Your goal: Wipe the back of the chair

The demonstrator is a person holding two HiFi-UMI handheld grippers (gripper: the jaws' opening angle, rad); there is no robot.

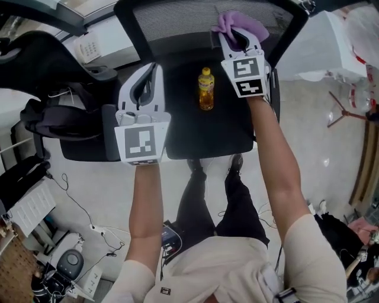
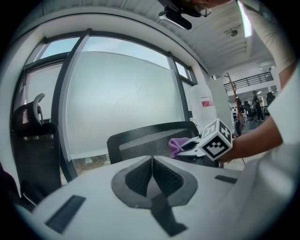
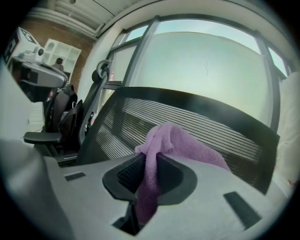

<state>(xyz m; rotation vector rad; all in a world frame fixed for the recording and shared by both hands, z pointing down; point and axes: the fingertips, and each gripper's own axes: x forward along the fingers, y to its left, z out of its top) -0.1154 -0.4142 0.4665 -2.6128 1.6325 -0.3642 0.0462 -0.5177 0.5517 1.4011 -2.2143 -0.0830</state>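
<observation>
A black office chair stands before me, its mesh back (image 1: 177, 18) at the top of the head view and also in the left gripper view (image 2: 145, 143) and right gripper view (image 3: 197, 126). My right gripper (image 1: 238, 31) is shut on a purple cloth (image 1: 240, 23) (image 3: 164, 150), held against the upper right of the chair back. The cloth (image 2: 178, 144) shows beside the right gripper's marker cube in the left gripper view. My left gripper (image 1: 146, 80) (image 2: 151, 161) hovers over the left side of the seat (image 1: 183, 118), jaws shut with nothing between them.
A small yellow bottle (image 1: 205, 89) stands on the seat between the grippers. Another black chair (image 1: 53, 89) with a bag sits at the left. A white bin (image 1: 331, 41) is at the right. Cables and a power strip (image 1: 98, 231) lie on the floor.
</observation>
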